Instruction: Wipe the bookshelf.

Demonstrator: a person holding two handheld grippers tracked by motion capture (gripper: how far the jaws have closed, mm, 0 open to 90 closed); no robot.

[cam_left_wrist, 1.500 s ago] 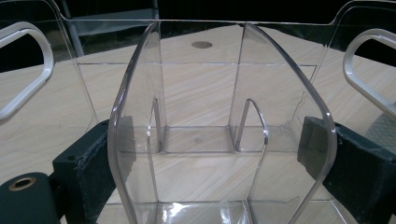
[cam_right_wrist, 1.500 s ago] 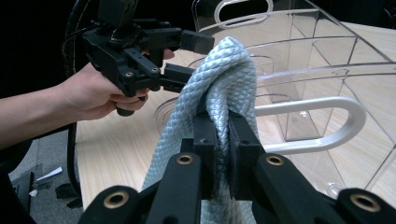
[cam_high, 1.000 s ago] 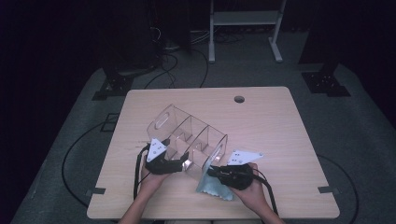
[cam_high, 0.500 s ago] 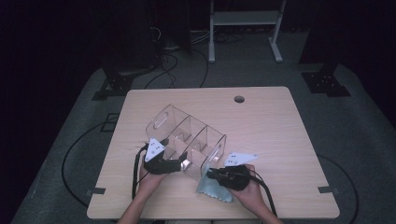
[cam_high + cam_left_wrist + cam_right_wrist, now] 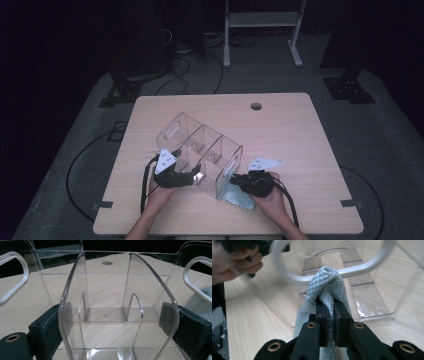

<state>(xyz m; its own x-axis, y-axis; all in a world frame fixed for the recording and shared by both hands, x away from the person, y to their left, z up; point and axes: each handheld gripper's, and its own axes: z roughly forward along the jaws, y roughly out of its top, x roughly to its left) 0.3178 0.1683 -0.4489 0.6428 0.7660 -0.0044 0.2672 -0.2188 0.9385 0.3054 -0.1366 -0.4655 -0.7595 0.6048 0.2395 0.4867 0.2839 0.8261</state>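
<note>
A clear plastic organizer (image 5: pixel 200 150) with several compartments sits tilted on the wooden table (image 5: pixel 290 130). My left gripper (image 5: pixel 196 177) is shut on it at its near side. In the left gripper view the black fingers (image 5: pixel 47 327) press on the outer sides of one curved compartment of the organizer (image 5: pixel 107 302). My right gripper (image 5: pixel 237 181) is shut on a light blue-grey cloth (image 5: pixel 240 200) at the organizer's right end wall. In the right gripper view the bunched cloth (image 5: pixel 324 282) rises from my right gripper (image 5: pixel 330 312) and touches the wall just below the white-rimmed handle opening (image 5: pixel 352 270).
A round cable hole (image 5: pixel 256 106) sits near the table's far edge. Cables trail from both grippers over the near edge. A person's hand (image 5: pixel 234 262) shows at the top left of the right gripper view. Dark floor with stands and cables surrounds the table.
My right gripper has sunk a little with the cloth along the organizer's end wall. The left gripper and the organizer have kept still.
</note>
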